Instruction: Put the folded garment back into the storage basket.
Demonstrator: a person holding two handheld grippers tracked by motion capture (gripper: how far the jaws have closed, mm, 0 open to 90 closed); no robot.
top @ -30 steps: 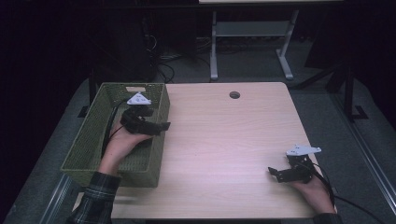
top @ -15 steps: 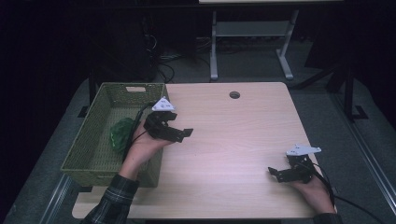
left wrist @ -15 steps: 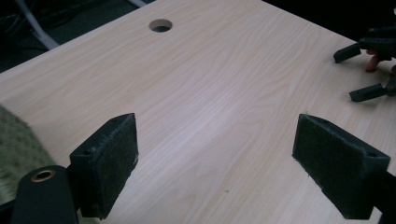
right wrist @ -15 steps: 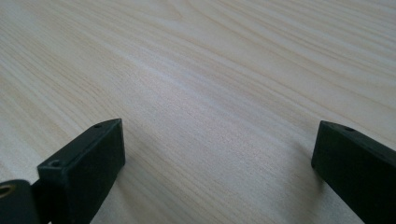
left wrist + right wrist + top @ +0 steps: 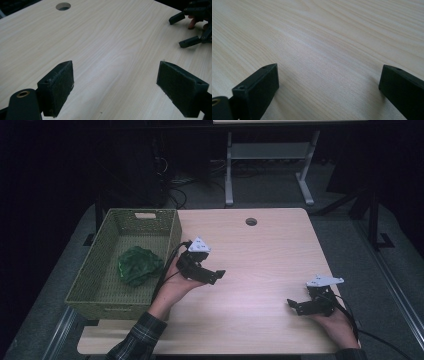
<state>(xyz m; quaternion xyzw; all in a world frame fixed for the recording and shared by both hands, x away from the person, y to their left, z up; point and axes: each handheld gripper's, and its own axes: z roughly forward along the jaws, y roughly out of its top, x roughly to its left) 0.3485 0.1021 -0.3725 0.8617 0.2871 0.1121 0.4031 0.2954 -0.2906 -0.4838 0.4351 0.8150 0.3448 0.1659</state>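
The crumpled green cloth (image 5: pixel 136 265) lies inside the olive woven basket (image 5: pixel 90 287) at the left edge of the pale wooden tabletop (image 5: pixel 260 255). Your left tool (image 5: pixel 212 276) hangs just beside the basket, jaws apart and empty; your right tool (image 5: pixel 295 306) rests near the front right, jaws apart too. Swing left carelessly and the trailing cable could snag the basket rim.

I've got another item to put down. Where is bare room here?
Bare tabletop lies between the left gripper, the right gripper and the round hole. The basket has free floor around the green thing.
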